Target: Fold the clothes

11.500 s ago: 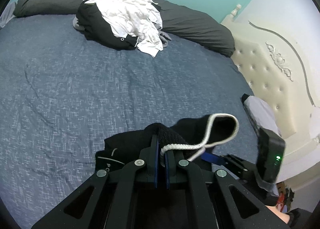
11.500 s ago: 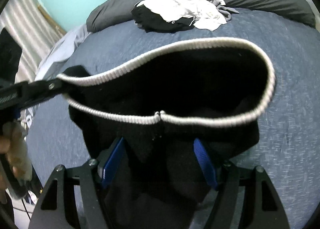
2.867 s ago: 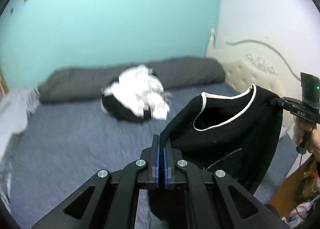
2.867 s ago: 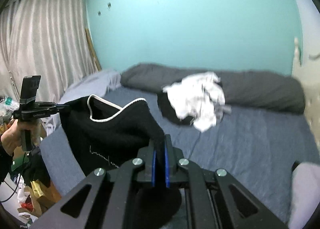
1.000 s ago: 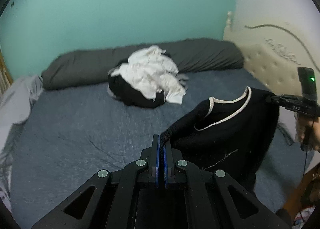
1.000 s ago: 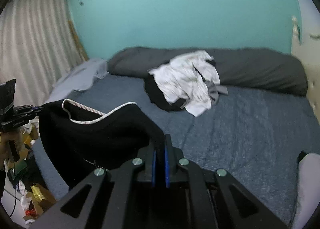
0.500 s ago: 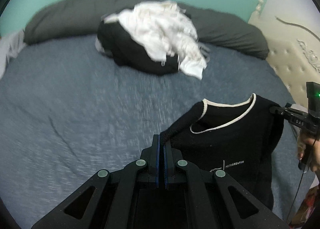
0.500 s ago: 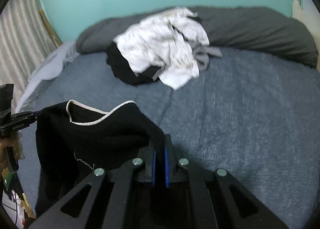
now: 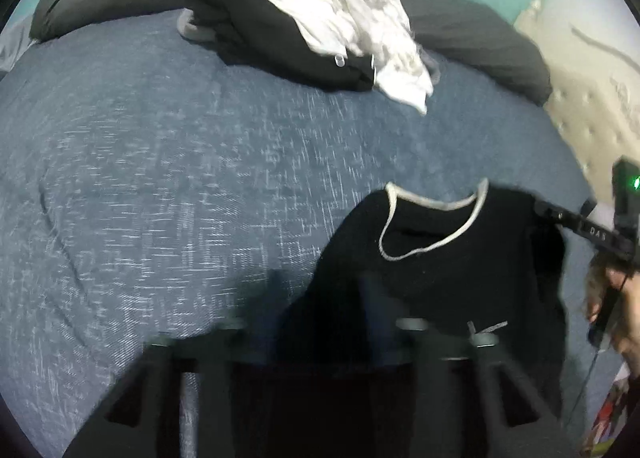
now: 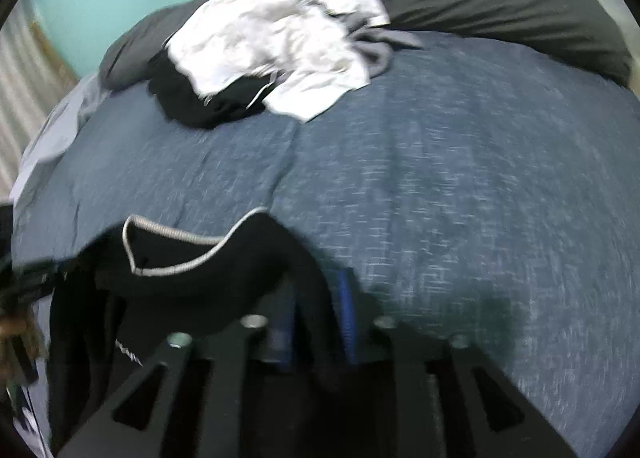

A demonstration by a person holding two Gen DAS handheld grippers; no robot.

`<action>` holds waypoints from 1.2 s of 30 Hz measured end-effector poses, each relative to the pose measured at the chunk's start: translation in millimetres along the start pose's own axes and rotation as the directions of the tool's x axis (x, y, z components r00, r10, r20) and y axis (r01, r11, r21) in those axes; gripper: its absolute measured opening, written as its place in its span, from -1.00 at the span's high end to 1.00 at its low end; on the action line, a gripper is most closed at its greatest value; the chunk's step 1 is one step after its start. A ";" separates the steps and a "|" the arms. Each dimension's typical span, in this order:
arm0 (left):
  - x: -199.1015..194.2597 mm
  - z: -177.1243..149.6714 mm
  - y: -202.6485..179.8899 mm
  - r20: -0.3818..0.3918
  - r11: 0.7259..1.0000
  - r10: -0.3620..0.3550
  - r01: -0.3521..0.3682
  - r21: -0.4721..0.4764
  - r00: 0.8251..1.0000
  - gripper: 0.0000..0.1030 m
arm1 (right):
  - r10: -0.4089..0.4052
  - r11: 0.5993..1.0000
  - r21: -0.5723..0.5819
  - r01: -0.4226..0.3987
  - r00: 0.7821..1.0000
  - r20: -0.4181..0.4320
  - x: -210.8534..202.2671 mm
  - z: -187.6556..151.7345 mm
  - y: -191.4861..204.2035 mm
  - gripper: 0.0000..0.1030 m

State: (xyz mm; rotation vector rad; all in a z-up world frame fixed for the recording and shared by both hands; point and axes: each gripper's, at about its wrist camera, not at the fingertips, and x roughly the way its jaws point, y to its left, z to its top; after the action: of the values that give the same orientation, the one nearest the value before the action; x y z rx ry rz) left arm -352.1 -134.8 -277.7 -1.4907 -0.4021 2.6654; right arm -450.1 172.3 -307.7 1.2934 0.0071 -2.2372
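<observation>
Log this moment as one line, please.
step: laying flat, likely | item: black sweater | left hand-held gripper: open | right hand-held gripper: open | surface: blue bedspread

Both hand-held grippers' jaws parted: left hand-held gripper (image 9: 324, 298), right hand-held gripper (image 10: 316, 310).

Left wrist view: bed (image 9: 160, 162) fills the centre; clothes pile (image 9: 312, 14) at upper centre lies on it, before the long pillow (image 9: 480, 38) along the top edge. Sweater (image 9: 440, 270) hangs at lower right, between the left gripper (image 9: 320, 298) and right gripper (image 9: 576, 222); headboard (image 9: 592, 90) at right
</observation>
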 end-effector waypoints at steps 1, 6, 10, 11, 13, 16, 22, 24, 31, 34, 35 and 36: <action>-9.7 -0.9 3.2 0.018 1.000 -0.010 0.010 -0.012 1.000 -0.11 | 0.016 0.999 0.036 -0.016 1.000 0.020 -7.7 -1.7 -4.7 0.12; -56.0 -22.1 8.4 0.087 0.999 -0.039 0.042 -0.028 0.995 -0.11 | 0.094 0.977 0.183 -0.109 0.991 0.093 -50.7 -23.9 -22.1 0.07; -91.7 -48.9 6.1 0.132 0.998 -0.051 0.054 -0.017 0.990 -0.11 | 0.112 0.978 0.173 -0.117 0.993 0.037 -73.4 -62.2 -13.2 -0.08; -95.8 -59.5 5.0 0.135 0.998 -0.058 0.061 -0.023 0.989 -0.11 | 0.117 0.976 0.184 -0.120 0.993 0.026 -75.7 -73.2 -11.4 -0.11; -103.1 -81.3 2.7 0.140 0.996 -0.071 0.077 -0.037 0.988 -0.11 | 0.130 0.970 0.208 -0.128 0.991 0.006 -79.9 -95.4 -8.2 -0.16; -107.3 -108.1 -1.6 0.141 0.995 -0.078 0.085 -0.043 0.987 -0.11 | 0.116 0.969 0.223 -0.108 0.993 -0.023 -78.7 -123.0 0.2 -0.17; -104.9 -139.9 -1.6 0.150 0.993 -0.087 0.097 -0.062 0.985 -0.12 | 0.077 0.974 0.217 -0.062 0.995 -0.060 -72.1 -145.3 18.1 -0.18; -100.6 -142.2 -2.1 0.147 0.993 -0.098 0.107 -0.058 0.984 -0.12 | 0.046 0.987 0.160 -0.031 0.995 -0.087 -66.2 -147.3 27.4 -0.18; -92.9 -143.9 -7.9 0.150 0.993 -0.110 0.114 -0.023 0.983 -0.13 | -0.056 0.998 0.034 0.061 0.990 -0.130 -51.9 -158.3 34.5 0.74; -96.6 -144.5 -2.5 0.166 0.991 -0.121 0.129 -0.036 0.979 -0.13 | -0.058 0.998 0.034 0.062 0.993 -0.102 -59.1 -159.9 28.5 0.97; -97.8 -144.4 -0.2 0.169 0.990 -0.121 0.131 -0.044 0.978 -0.14 | -0.057 0.997 0.041 0.061 0.995 -0.085 -64.6 -159.5 25.0 0.98; -98.8 -144.6 1.5 0.173 0.989 -0.126 0.136 -0.050 0.977 -0.14 | -0.062 0.997 0.041 0.065 0.996 -0.071 -69.6 -158.7 23.3 0.98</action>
State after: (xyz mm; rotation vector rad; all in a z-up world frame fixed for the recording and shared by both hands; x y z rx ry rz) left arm -177.5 -125.6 -268.2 -1.2088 -0.5769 2.7050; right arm -285.6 226.9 -331.0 1.4120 0.0257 -2.2562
